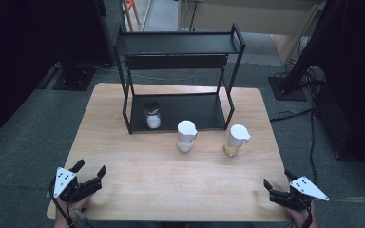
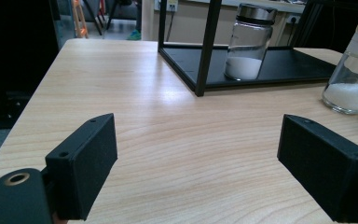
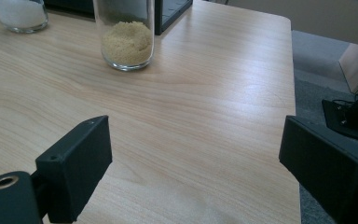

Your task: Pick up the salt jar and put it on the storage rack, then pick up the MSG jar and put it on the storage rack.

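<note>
On table: three jars (image 1: 187,136) | labels: none legible, seemingly

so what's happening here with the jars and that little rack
A person holds a hand-held gripper in each hand at the near edge of the wooden table. The left hand-held gripper and the right hand-held gripper are both open and hold nothing. One glass jar with a dark lid stands on the lower shelf of the black rack. A white-lidded jar of white powder and a white-lidded jar of tan granules stand on the table in front of it, untouched.
</note>
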`<state>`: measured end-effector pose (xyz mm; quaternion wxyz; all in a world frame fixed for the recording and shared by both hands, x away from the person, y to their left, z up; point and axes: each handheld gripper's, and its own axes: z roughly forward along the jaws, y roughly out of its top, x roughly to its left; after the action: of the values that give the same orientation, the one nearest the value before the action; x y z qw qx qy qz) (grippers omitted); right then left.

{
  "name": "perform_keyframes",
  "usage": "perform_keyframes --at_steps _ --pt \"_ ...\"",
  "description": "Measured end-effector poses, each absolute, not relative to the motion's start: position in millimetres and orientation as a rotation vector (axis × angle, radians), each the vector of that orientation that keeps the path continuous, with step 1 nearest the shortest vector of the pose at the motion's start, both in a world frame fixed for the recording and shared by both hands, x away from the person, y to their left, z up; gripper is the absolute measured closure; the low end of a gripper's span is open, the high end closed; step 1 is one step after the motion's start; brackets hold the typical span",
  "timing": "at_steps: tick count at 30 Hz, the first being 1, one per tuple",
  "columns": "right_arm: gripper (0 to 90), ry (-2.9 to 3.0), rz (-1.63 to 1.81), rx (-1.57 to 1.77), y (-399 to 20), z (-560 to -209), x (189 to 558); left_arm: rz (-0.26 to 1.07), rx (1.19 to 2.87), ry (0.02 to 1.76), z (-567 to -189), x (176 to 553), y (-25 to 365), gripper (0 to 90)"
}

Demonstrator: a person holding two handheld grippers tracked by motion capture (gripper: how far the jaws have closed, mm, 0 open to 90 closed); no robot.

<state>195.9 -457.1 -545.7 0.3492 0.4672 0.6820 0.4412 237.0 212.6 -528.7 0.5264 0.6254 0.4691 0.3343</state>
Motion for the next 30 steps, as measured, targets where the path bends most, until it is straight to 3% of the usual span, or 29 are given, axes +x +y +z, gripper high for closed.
perform_keyframes --at_steps 30 --pt "9.0 1.795 1.195 1.145 -441 -531 189 0.742 1.519 1.100 -531 240 211 12.2"
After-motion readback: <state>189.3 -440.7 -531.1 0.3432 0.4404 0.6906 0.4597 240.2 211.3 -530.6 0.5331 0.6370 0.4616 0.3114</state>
